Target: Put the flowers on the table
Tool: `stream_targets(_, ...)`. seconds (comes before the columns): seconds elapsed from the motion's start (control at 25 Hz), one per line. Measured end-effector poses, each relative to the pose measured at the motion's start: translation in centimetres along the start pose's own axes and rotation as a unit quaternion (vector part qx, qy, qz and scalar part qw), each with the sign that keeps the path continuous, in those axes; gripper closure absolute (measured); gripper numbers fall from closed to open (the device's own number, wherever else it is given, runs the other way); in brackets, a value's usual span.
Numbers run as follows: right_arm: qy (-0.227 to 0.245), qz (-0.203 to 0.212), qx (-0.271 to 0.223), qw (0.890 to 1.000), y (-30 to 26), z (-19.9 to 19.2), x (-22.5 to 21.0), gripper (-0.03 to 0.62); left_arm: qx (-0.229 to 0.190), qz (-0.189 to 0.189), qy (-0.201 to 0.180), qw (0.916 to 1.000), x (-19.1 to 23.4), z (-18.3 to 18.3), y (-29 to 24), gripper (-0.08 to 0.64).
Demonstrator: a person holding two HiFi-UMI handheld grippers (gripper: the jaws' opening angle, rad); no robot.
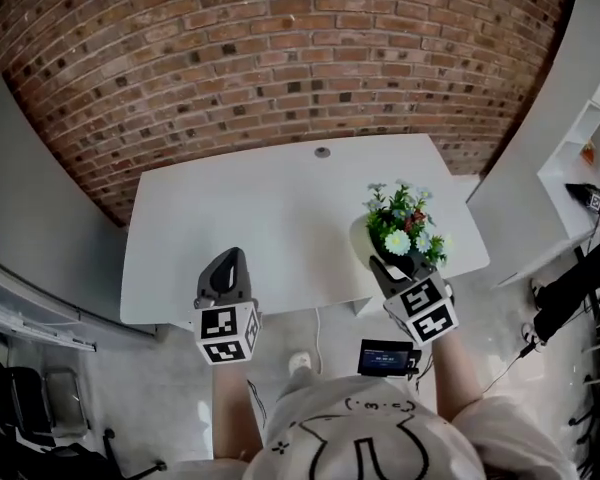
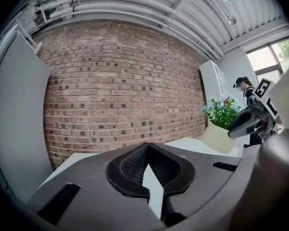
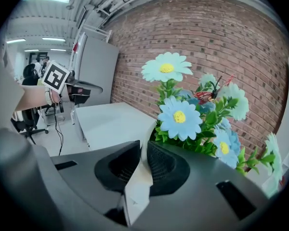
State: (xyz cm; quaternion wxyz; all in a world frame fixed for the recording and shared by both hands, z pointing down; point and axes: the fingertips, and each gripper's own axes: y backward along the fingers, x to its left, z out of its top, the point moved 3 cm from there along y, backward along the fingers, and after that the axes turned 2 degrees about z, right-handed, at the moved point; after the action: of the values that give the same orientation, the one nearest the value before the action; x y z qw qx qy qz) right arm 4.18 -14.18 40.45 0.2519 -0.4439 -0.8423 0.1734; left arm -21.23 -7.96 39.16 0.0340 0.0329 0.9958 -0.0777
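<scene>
The task looks close to its end, but it is not finished. The flowers point(image 1: 405, 230) stand upright in a pale pot point(image 1: 361, 240) above the front right part of the white table point(image 1: 270, 228), near the table's front edge. The right gripper point(image 1: 388, 268) comes in from the front side of the table, and its jaws pinch the thin near rim of the pot, with the rim pressed between the two dark pads. In the left gripper view the bottom of the pot seems to be on the table top or just above it, but no view shows for sure that it rests there. The left gripper point(image 1: 232, 256) hovers over the front edge of the table, towards the left side and well apart from the pot. Its jaws are pressed together at the tips and hold nothing; only the table top shows through the narrow slit below the tips. Judging from this, what is left is to make sure that the pot stands firm on the table and then to let go of the rim.
</scene>
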Motion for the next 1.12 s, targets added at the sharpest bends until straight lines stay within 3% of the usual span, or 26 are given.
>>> stream_targets(0.32, -0.025, -0.037, 0.02, 0.999, -6.2, 2.5, -2.1, 0.548, 0.01, -0.043, -0.006, 0.999, 5.0, -0.3, -6.7, 0.549)
stream_targets(0.6, -0.031, -0.038, 0.041, 0.998, -9.5, 3.2, -3.5, 0.548, 0.013, -0.06, 0.009, 0.998, 7.0, -0.2, -10.5, 0.548)
stream_targets(1.12, -0.007, 0.011, 0.049, 0.999, -14.6, 2.8, -8.4, 0.548, 0.035, -0.03, 0.016, 0.9988, 6.0, -0.5, -15.4, 0.548)
